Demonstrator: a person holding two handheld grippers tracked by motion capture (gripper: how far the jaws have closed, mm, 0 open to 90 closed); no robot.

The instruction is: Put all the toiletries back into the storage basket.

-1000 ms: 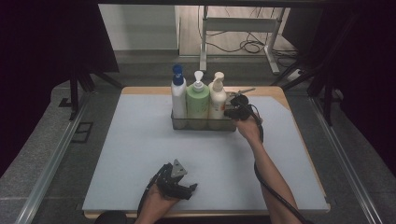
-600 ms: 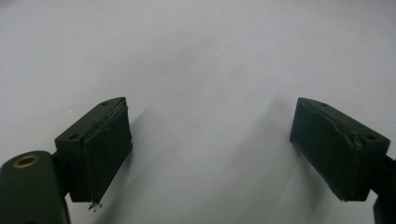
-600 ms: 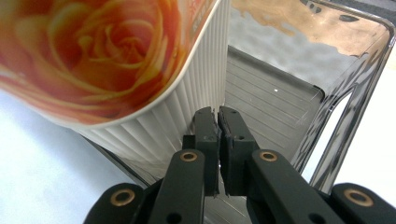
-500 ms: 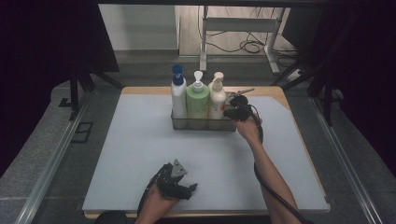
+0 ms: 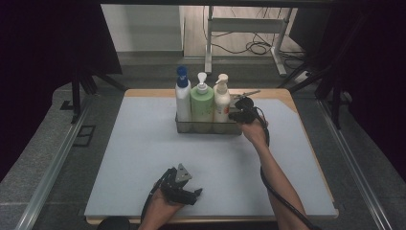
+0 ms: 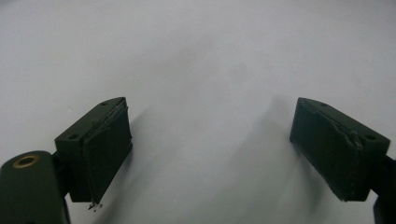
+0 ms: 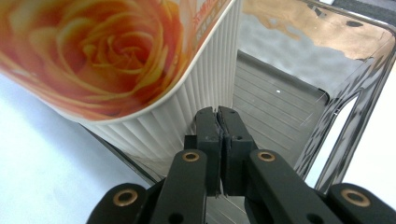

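The clear caddy (image 5: 208, 127) sits at the far middle of the tabletop (image 5: 119, 158), its long axis running left to right across the high view. Three pump bottles stand upright in it in a row: a white bottle with a blue cap (image 5: 182, 99) at the left, a green bottle (image 5: 201, 101) in the middle, a cream bottle (image 5: 221, 100) at the right, its pump spout pointing left. In the right gripper view the cream bottle (image 7: 112, 60) (rose-printed label, ribbed lower wall) fills the upper left.

The right hand-held gripper (image 5: 238, 116) is at the caddy's right end, forearm stretched forward from the lower right. Its jaws are closed tight together with the caddy's thin wall (image 7: 327, 154) pinched between them, just beside the cream bottle.

The left hand-held gripper (image 5: 196, 194) rests low at the near edge, pointing right. Its jaws (image 6: 210, 154) stand wide apart, with nothing between them.
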